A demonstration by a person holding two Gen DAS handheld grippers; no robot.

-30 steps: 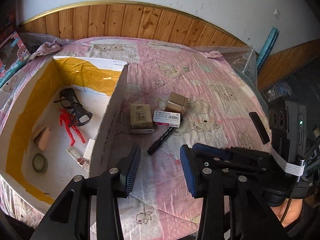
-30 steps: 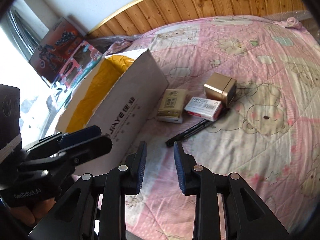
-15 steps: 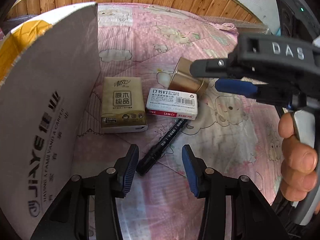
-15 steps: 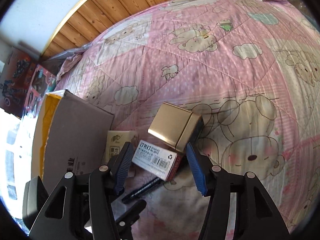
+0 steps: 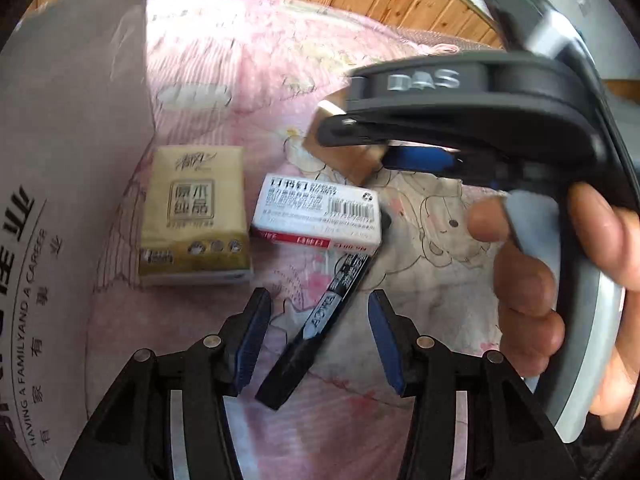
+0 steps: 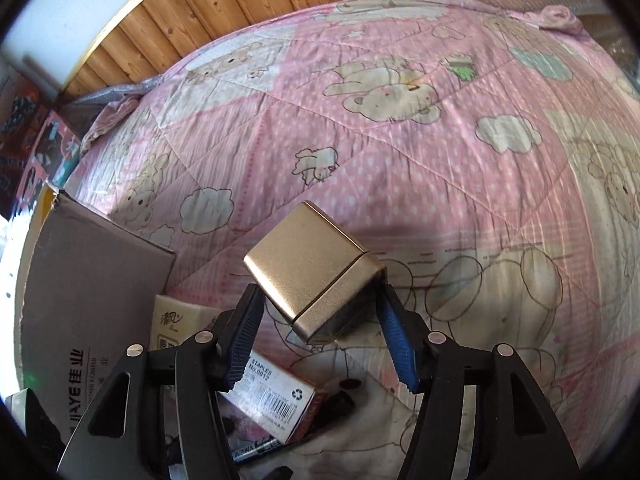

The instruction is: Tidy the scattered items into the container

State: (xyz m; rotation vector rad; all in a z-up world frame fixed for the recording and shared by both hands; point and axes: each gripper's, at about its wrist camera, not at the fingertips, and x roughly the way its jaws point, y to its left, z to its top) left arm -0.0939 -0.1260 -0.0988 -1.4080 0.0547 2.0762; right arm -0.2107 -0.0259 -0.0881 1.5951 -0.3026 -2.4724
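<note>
Camera closer, pink quilt, wood panelling

This is a bedroom in a home — the surface is a bed covered by a pink quilt printed with cartoon bears and clouds. Behind it runs wooden wall panelling under a plain white wall. A cardboard box sits on the quilt, and colourful toy boxes stand beside the bed — household clutter, nothing industrial.
</note>
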